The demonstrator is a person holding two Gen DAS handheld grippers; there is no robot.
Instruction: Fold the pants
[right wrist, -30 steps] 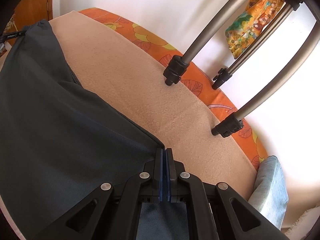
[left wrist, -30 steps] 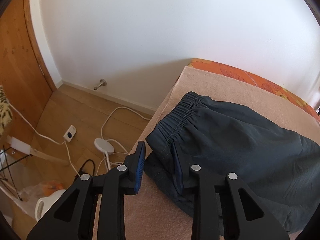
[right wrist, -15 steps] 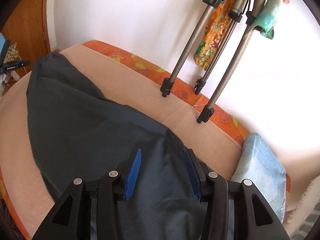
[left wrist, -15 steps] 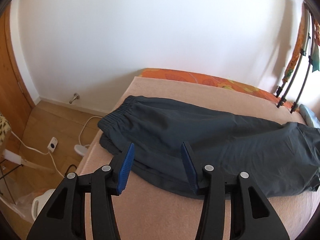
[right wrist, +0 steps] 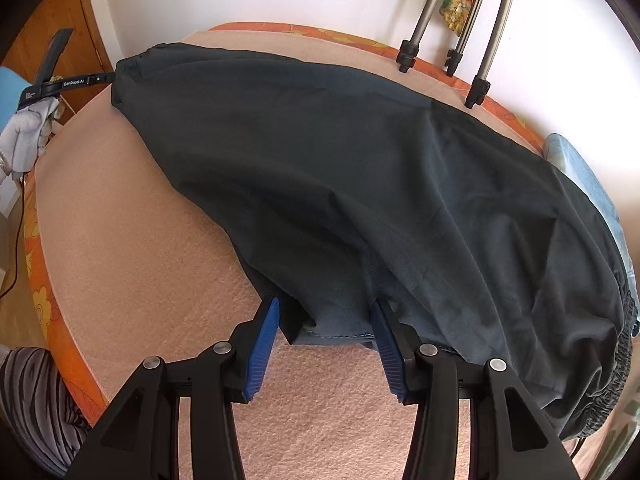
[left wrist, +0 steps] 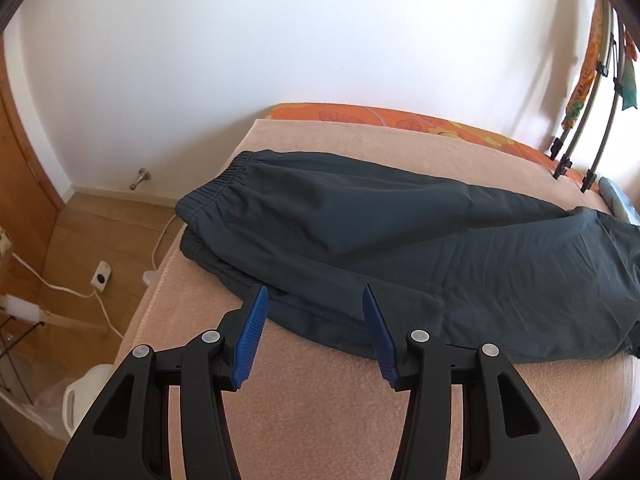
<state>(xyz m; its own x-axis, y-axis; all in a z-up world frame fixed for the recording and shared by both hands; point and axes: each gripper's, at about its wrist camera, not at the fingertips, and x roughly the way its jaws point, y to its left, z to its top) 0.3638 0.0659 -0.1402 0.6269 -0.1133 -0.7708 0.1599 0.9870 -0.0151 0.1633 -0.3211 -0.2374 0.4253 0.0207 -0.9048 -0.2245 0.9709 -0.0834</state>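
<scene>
Dark grey pants (left wrist: 400, 232) lie lengthwise across the beige blanket (left wrist: 320, 400), laid double, with one elastic end (left wrist: 224, 180) at the left edge of the bed. My left gripper (left wrist: 314, 288) hovers open over the near edge of the pants, with nothing pressed between its pads. In the right wrist view the pants (right wrist: 360, 152) fill the bed, with a gathered elastic end (right wrist: 624, 360) at the far right. My right gripper (right wrist: 325, 302) is open over the near hem and its jaws are closing. The hem lies between the blue pads, which do not touch it.
Tripod legs (right wrist: 408, 56) stand on the orange sheet (right wrist: 360, 40) by the white wall. A light blue pillow (right wrist: 580, 172) lies at the right. A gloved hand (right wrist: 28, 128) holds the left gripper's black frame (right wrist: 68, 82). White cables and a socket (left wrist: 100, 278) lie on the wooden floor.
The right gripper, shut on a fabric corner a second ago, has let go and drawn back toward the near hem. The left gripper widened and backed away from the elastic end.
</scene>
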